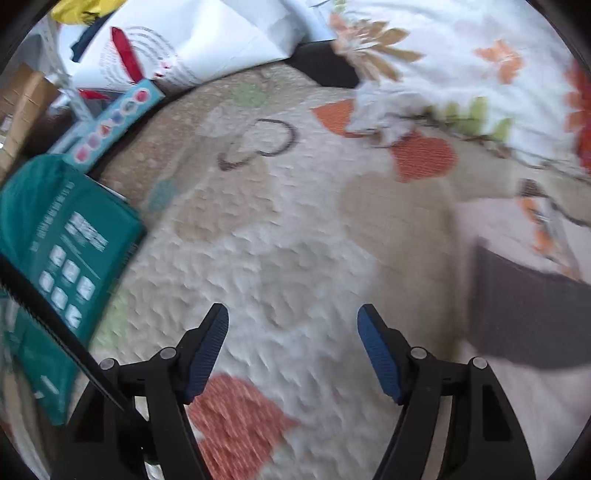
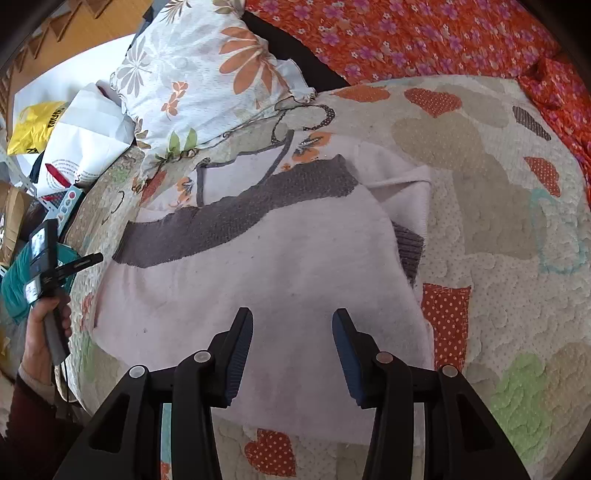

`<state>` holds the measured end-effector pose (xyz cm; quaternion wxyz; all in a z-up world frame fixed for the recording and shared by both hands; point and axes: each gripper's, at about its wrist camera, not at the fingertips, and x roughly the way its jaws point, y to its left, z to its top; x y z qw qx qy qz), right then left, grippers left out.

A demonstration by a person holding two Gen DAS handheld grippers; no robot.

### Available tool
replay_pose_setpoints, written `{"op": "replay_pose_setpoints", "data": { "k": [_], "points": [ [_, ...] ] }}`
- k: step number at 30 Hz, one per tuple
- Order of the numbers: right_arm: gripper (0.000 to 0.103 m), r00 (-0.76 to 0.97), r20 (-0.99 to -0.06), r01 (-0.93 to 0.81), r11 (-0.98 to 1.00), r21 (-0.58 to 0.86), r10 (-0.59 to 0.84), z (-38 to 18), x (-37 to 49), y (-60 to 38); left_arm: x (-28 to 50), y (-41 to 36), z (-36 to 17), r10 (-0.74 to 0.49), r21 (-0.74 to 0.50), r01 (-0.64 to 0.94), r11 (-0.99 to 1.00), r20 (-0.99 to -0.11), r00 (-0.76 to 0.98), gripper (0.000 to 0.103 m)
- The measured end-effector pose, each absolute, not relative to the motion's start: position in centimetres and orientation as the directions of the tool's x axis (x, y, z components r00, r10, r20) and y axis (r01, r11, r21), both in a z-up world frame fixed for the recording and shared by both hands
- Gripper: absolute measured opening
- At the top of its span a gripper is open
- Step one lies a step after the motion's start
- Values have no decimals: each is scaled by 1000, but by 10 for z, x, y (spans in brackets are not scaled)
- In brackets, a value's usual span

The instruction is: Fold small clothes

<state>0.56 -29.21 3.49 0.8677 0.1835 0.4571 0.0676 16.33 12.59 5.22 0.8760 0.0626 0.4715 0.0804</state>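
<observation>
A small pale pink garment (image 2: pixel 277 280) with a dark grey knit band (image 2: pixel 236 218) lies spread on the heart-patterned quilt (image 2: pixel 480 192), one sleeve with a grey cuff (image 2: pixel 410 251) folded at its right side. My right gripper (image 2: pixel 293 314) hovers open just above the garment's near half, with nothing between its pads. My left gripper (image 1: pixel 292 314) stands open over bare quilt (image 1: pixel 258 221), left of the garment, whose pink and grey edge (image 1: pixel 517 314) shows at the right of the blurred left wrist view. A person's hand (image 2: pixel 40 332) holds the left gripper at the bed's left edge.
A floral pillow (image 2: pixel 207 74) lies against the garment's far side. A red flowered blanket (image 2: pixel 406 33) covers the far end of the bed. A teal package (image 1: pixel 66 240), a white bag (image 1: pixel 184 44) and cardboard boxes (image 1: pixel 22 99) crowd the floor left of the bed.
</observation>
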Motion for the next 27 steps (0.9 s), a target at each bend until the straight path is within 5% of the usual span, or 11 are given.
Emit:
{"op": "replay_pose_setpoints", "data": {
  "k": [8, 12, 19, 27],
  "points": [
    [52, 589, -761, 61, 924, 378, 272, 40, -5, -293, 63, 119, 62, -132, -50, 169, 984, -847, 515, 71],
    [52, 598, -756, 75, 920, 385, 267, 41, -8, -297, 34, 127, 48, -196, -134, 165, 977, -870, 452, 33],
    [52, 604, -754, 68, 925, 373, 259, 44, -8, -291, 25, 104, 34, -101, 17, 234, 972, -869, 485, 38],
    [52, 609, -751, 62, 928, 367, 256, 45, -11, -293, 13, 108, 45, -204, -63, 301, 951, -863, 463, 38]
  ]
}}
